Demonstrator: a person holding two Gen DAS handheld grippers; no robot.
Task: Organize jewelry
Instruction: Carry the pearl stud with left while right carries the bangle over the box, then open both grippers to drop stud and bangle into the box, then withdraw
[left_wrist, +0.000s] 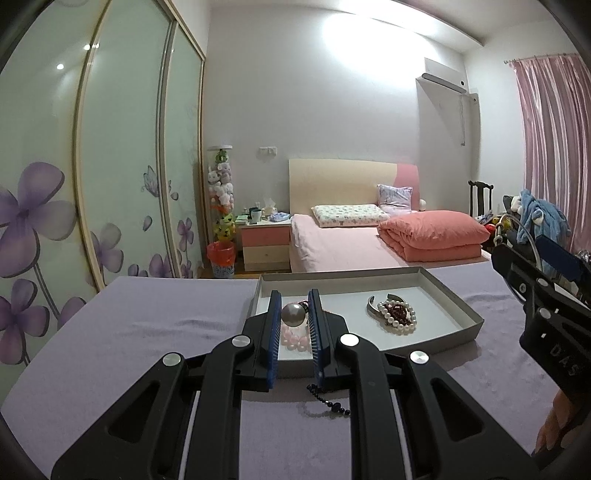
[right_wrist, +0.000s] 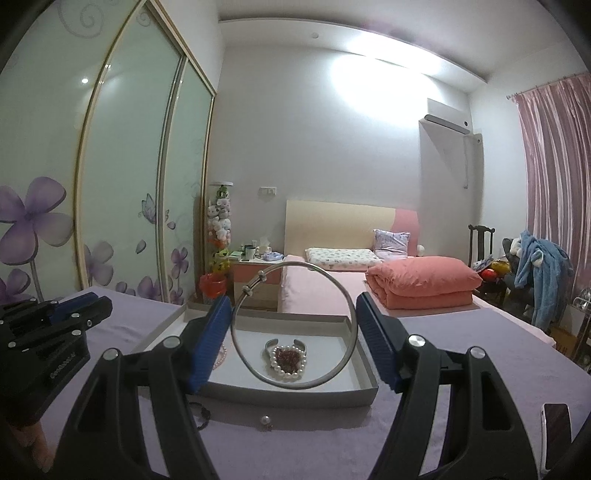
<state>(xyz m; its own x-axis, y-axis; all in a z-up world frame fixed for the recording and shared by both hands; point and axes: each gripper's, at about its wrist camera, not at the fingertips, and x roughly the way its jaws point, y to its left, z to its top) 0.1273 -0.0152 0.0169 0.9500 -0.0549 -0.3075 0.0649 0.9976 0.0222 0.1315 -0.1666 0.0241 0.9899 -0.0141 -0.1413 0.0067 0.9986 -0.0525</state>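
The work is mid-transfer: both tools carry a piece of jewelry lifted above the shallow grey cardboard tray (right_wrist: 364, 387) that sits on the tabletop covered in lilac cloth (left_wrist: 147, 332).

The left hand-held gripper (left_wrist: 294, 314) has its blue ribbed pads drawn close and pinches a large round pearl-coloured bead (left_wrist: 293, 314); something dark reddish hangs just behind the bead, too small to identify, so it may be part of the same piece. Below it, at the tray's left end, lies a cluster of pale pink beads (left_wrist: 295, 341).

The right hand-held gripper (right_wrist: 294, 325) stands wide, its pads pressed against opposite sides of a thin silver metal bangle (right_wrist: 293, 386) held upright like a hoop, in front of the tray. Seen through the hoop, a white pearl bracelet coiled around dark red beads (right_wrist: 288, 362) already rests in the tray beside a silver open cuff (right_wrist: 271, 345).

A dark beaded chain (left_wrist: 328, 400) and a small pearl stud (right_wrist: 265, 420) remain on the cloth in front of the tray.

The next move probably calls for carrying each piece over a free patch of the tray floor, lowering it clear of the pieces already there, and only then spreading the pads; the bangle would need tipping flat so it does not roll.
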